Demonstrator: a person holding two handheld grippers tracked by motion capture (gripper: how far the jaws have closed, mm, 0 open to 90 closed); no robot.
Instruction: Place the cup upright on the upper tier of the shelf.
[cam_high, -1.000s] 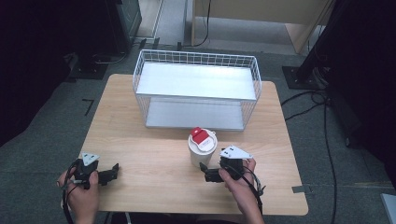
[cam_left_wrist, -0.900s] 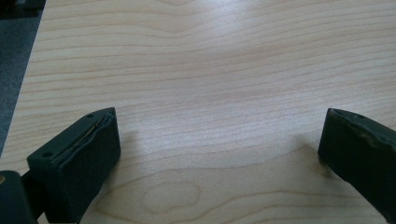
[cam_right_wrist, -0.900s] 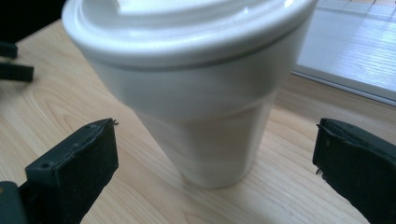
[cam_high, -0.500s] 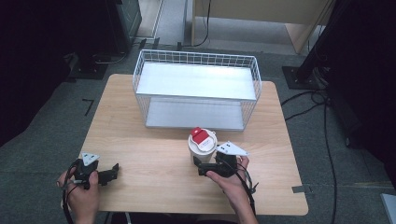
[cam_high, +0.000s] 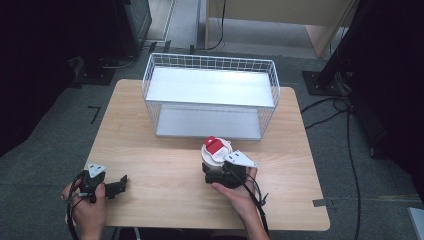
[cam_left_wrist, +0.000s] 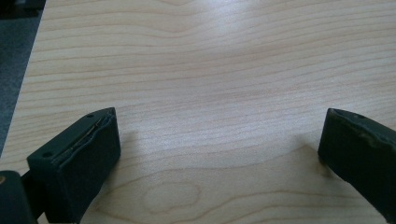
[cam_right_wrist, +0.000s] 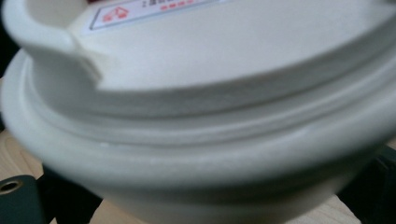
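Observation:
A white round container (cam_high: 216, 150) with a red tab on its lid stands on the wooden table (cam_high: 160, 165), just in front of the wire basket. My right gripper (cam_high: 212, 169) is pushed up against its near side, jaws spread on either side of its lower body. In the right gripper view the container (cam_right_wrist: 196, 93) looms very close, and a black finger (cam_right_wrist: 18, 200) shows at the bottom left corner. My left gripper (cam_high: 121, 183) rests near the table's front left edge. It stands open (cam_left_wrist: 219, 154) over bare wood with nothing between its jaws.
A white wire basket (cam_high: 210, 62) with a pale flat floor stands at the back middle of the table. Dark stands and cables lie on the grey floor around the table. Bare wood stretches between the two grippers.
My right gripper has moved forward and a little left, up to the white container, so its jaws now flank it. The left gripper has stayed put.

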